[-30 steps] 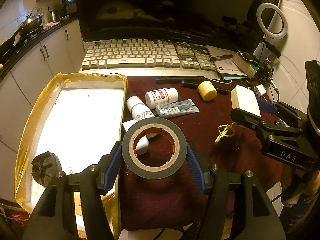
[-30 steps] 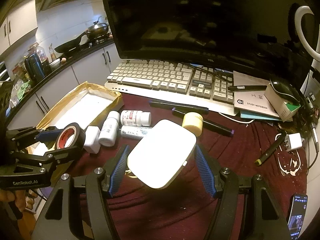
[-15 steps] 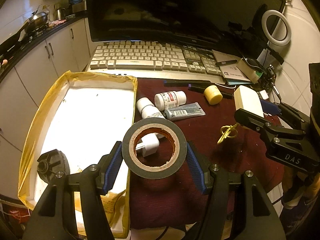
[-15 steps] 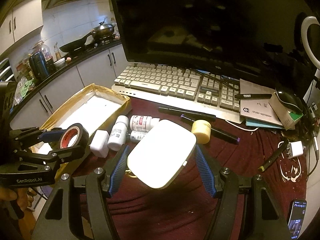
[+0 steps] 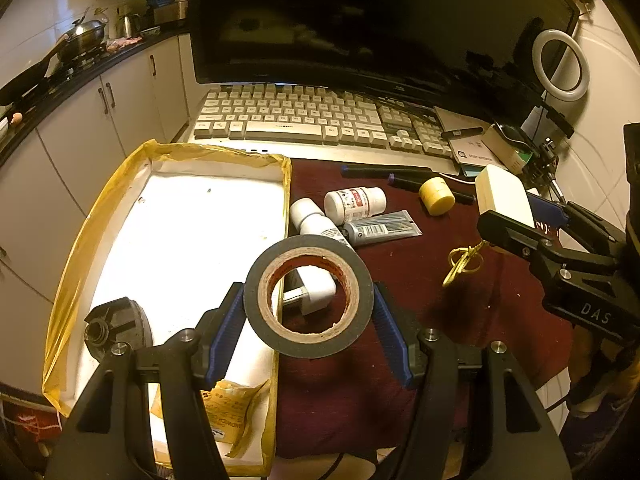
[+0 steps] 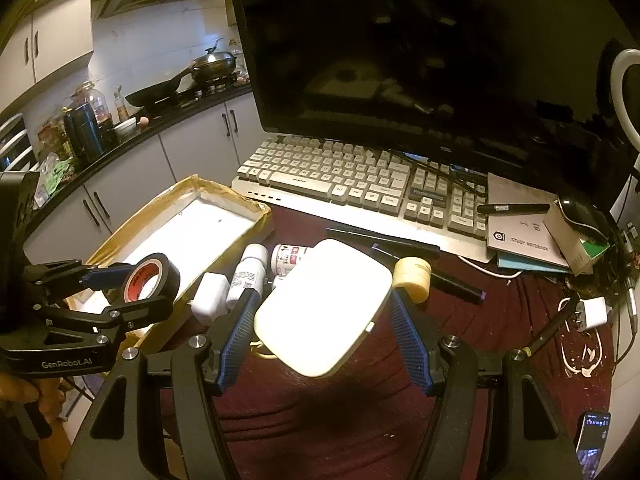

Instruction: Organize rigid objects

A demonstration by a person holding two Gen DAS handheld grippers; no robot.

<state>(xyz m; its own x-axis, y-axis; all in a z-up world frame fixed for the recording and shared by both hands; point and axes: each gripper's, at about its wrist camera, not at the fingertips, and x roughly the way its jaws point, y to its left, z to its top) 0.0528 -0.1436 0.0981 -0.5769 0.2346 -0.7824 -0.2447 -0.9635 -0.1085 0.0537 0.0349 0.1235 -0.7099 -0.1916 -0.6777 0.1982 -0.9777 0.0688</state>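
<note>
Both claws are carrying loads toward the tray (image 5: 120,216), so the step in hand looks like the transfer before a drop. The left claw (image 5: 308,300) is clamping a tape roll (image 5: 308,340), which is hanging over the tray's right wall. The right claw (image 6: 324,312) is clamping a white box (image 6: 324,304) above the tabletop (image 6: 460,380), well right of the tray. Next, each load needs moving over the tray's bare floor, lowering, then freeing, one claw at a time to avoid crowding.

The tape is a matte dark ring with a ragged cardboard core. The box is smooth, flat plastic with rounded corners. The tray is a shallow white rectangle, its walls wrapped in crinkled yellow tape; the tabletop is wearing a maroon cloth.
</note>
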